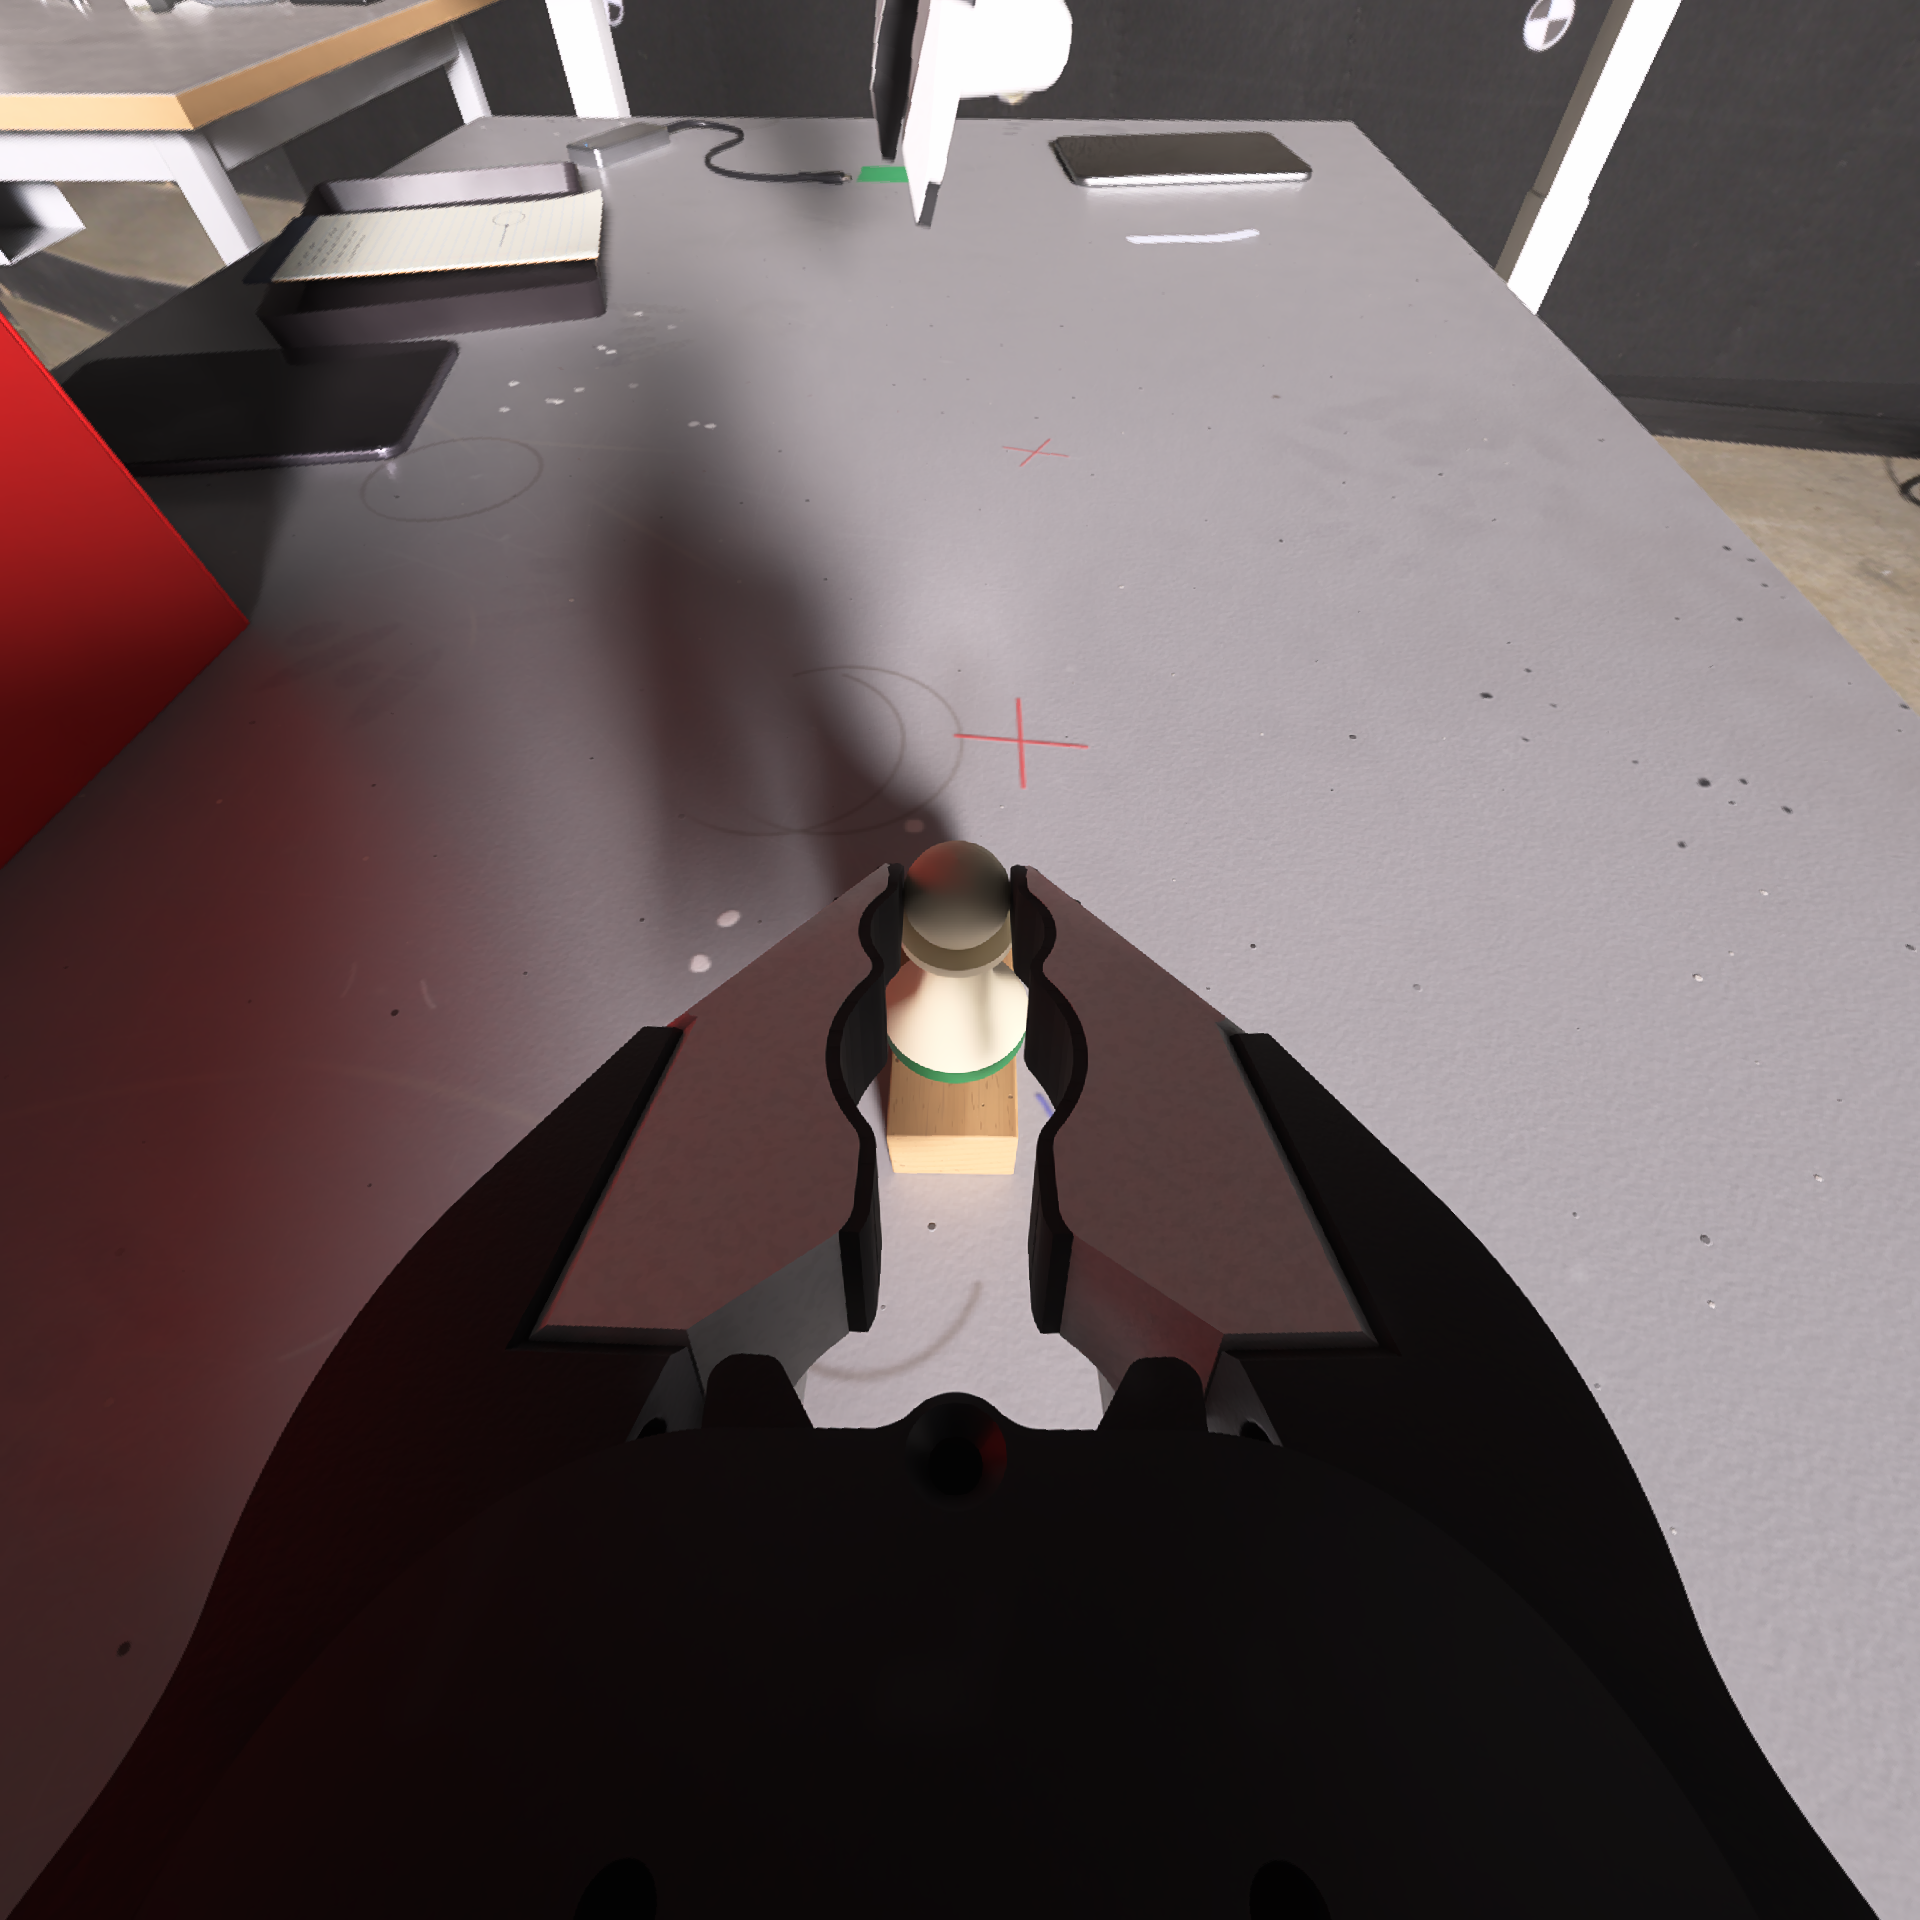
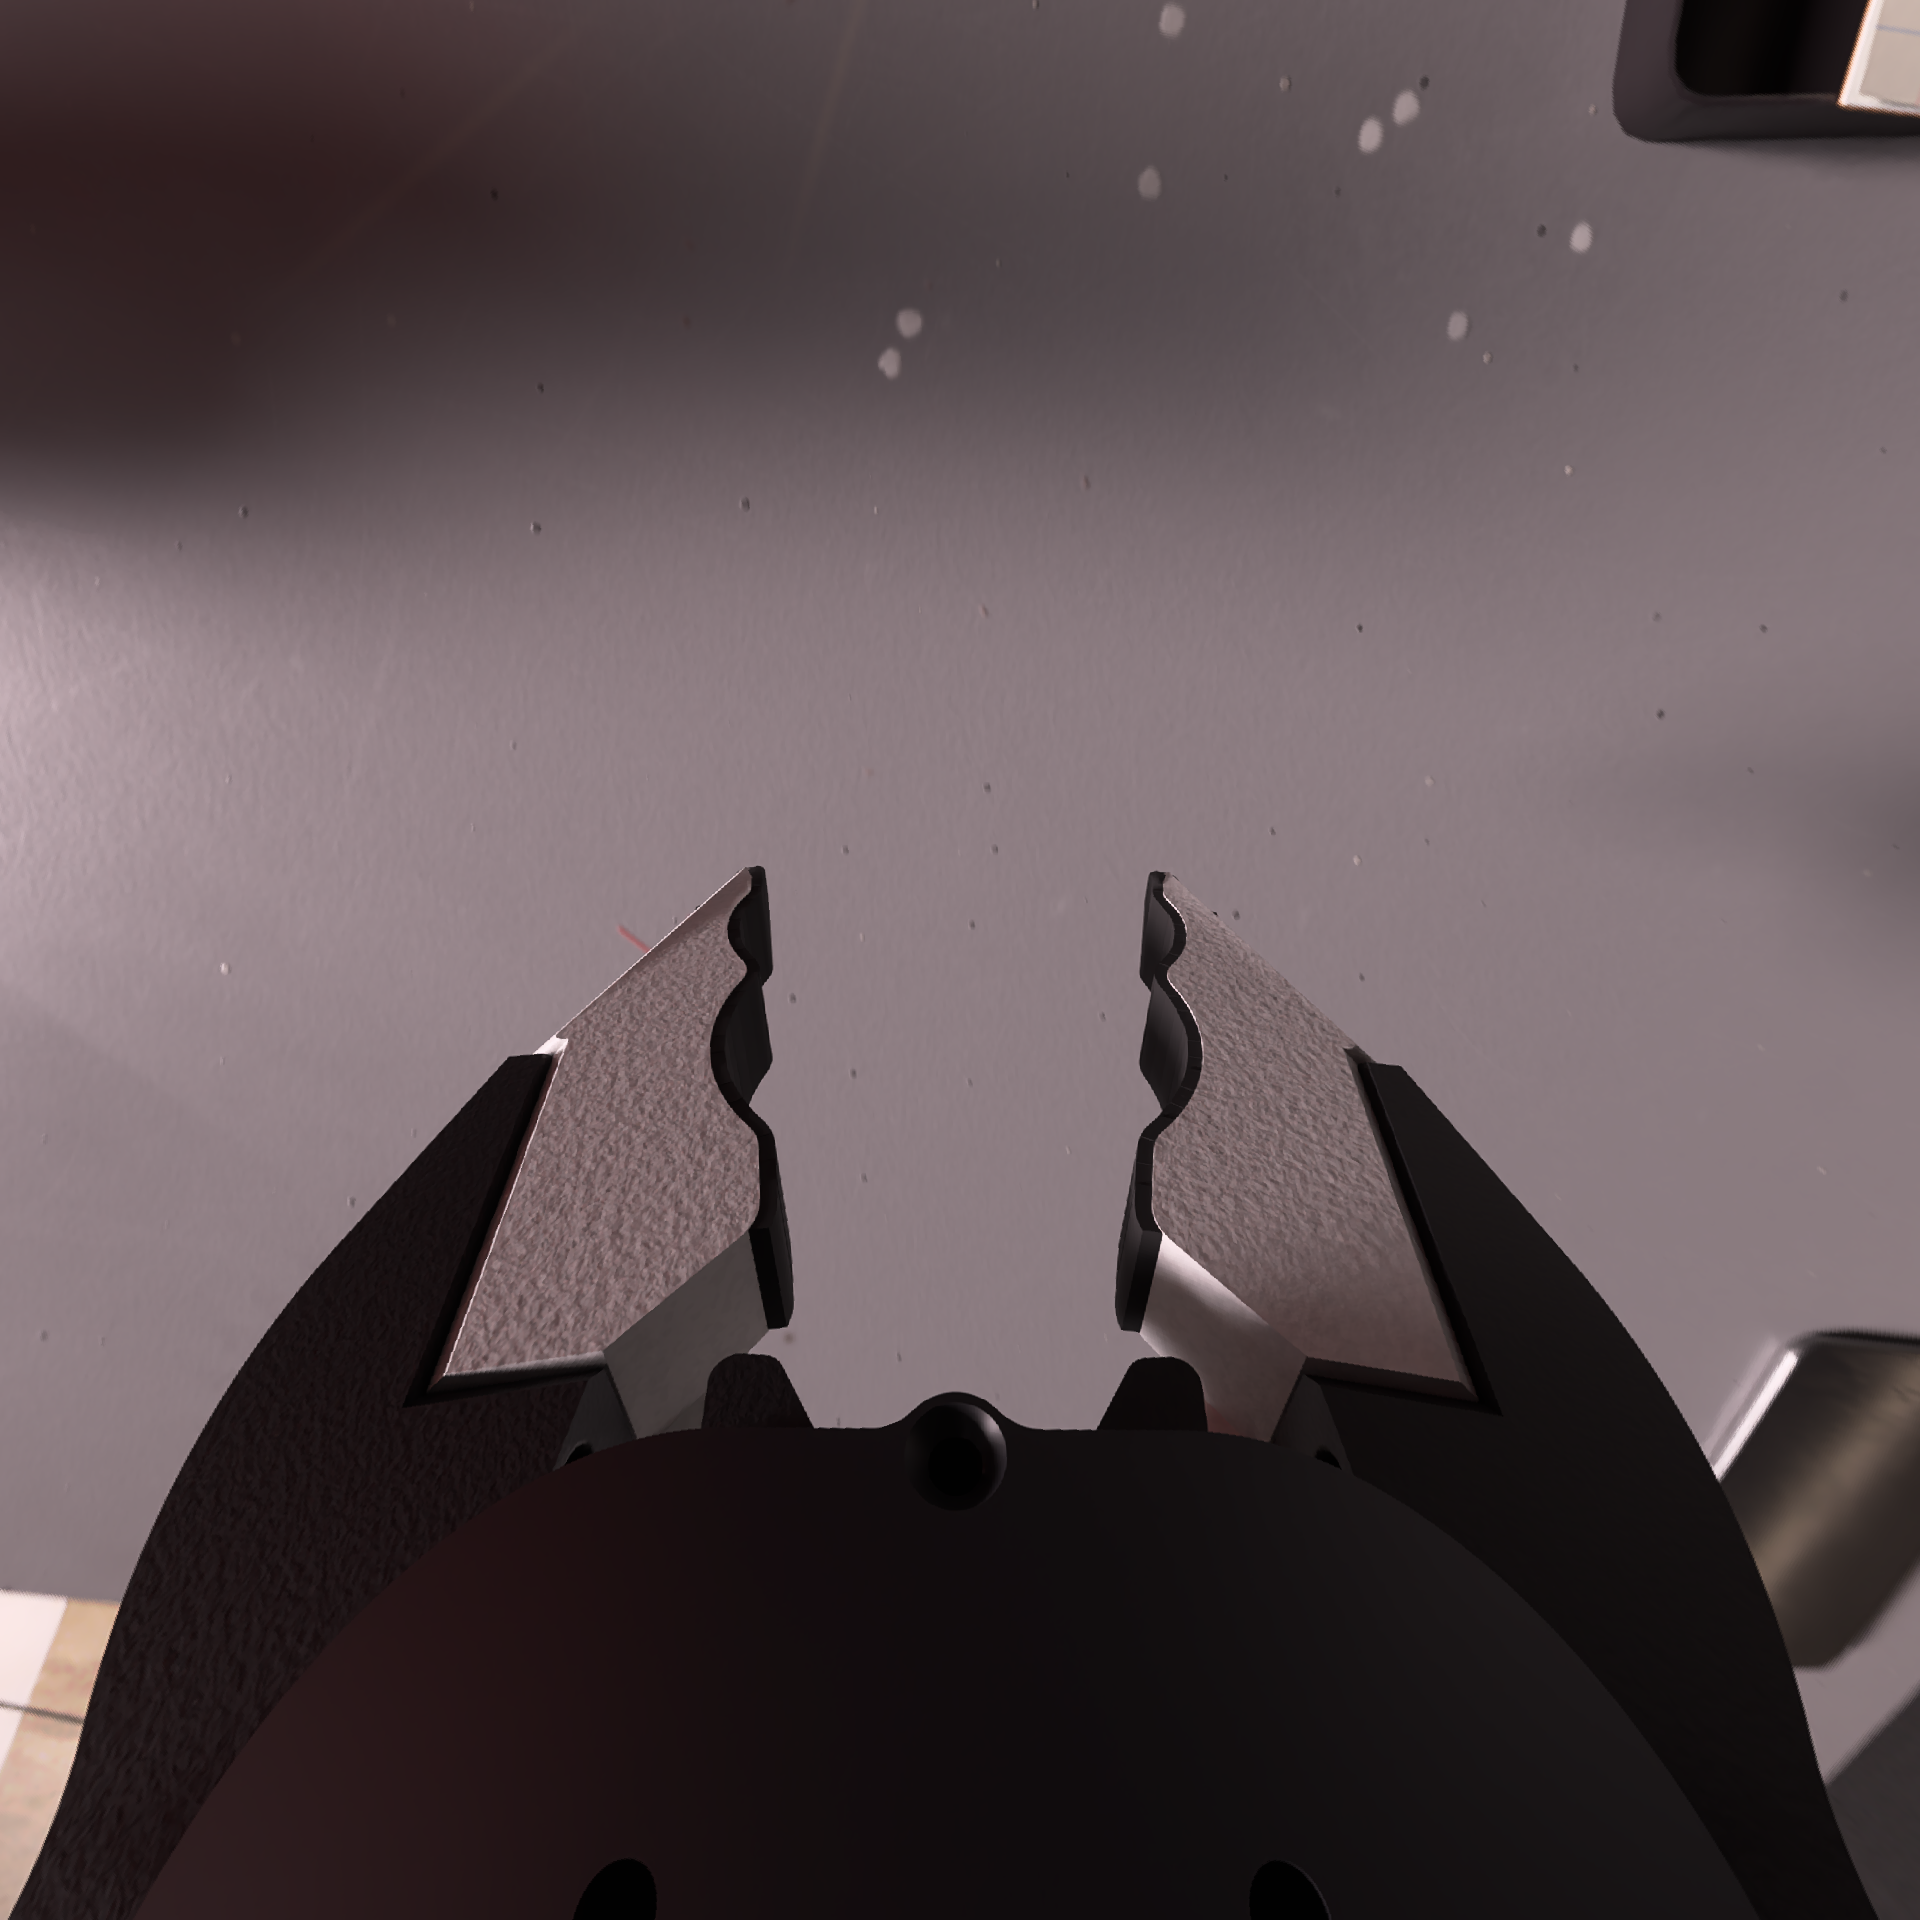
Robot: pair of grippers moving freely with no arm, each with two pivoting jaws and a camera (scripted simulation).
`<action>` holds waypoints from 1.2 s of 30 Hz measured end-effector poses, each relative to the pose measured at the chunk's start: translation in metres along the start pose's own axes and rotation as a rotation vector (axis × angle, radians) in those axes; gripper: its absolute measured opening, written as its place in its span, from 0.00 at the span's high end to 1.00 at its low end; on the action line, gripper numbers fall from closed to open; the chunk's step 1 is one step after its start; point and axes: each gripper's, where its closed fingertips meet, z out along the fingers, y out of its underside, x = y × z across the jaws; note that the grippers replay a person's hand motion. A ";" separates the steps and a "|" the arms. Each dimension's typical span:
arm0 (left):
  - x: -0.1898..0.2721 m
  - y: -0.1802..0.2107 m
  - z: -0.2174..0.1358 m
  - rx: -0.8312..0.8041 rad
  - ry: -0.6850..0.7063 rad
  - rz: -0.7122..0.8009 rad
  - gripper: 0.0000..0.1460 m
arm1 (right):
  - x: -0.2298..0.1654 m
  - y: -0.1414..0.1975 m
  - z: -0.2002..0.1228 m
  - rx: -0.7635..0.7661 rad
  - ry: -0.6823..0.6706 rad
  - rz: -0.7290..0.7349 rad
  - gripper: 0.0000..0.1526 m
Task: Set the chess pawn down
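Note:
A cream chess pawn (image 1: 956, 997) with a green ring at its base stands upright over a small wooden block (image 1: 951, 1127) on the grey table (image 1: 1351, 623). I cannot tell whether its base touches the block. My left gripper (image 1: 958, 883) is shut on the pawn's round head, one finger on each side. My right gripper (image 2: 958, 894) is open and empty. It points down at a bare speckled part of the table (image 2: 935, 571). The pawn does not show in the right wrist view.
A red box (image 1: 83, 623) stands at the left. Beyond it lie a dark tablet (image 1: 260, 405) and a tray with a notepad (image 1: 447, 244). A phone (image 1: 1179, 161), a cable (image 1: 748, 156) and a white-and-black upright object (image 1: 920, 104) are at the far end. A red cross (image 1: 1020, 740) marks the table ahead.

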 end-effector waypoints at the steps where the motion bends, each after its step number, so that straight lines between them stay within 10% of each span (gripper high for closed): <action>1: 0.000 0.000 0.000 -0.002 0.000 0.000 0.86 | 0.001 0.003 -0.006 -0.014 0.002 -0.007 0.53; 9: 0.001 0.001 0.003 -0.017 0.001 0.007 0.86 | -0.004 -0.059 -0.053 0.230 0.062 -0.241 0.51; 15: 0.000 0.001 0.003 -0.017 0.000 0.003 0.86 | -0.015 -0.110 -0.016 0.196 0.035 -0.413 0.50; 21: 0.001 0.001 0.004 -0.019 0.009 0.006 0.86 | -0.025 -0.121 0.009 0.190 -0.061 -0.380 0.91; 36: -0.001 0.002 0.006 -0.028 0.015 -0.002 0.86 | 0.040 -0.118 -0.128 0.922 -0.062 0.224 1.00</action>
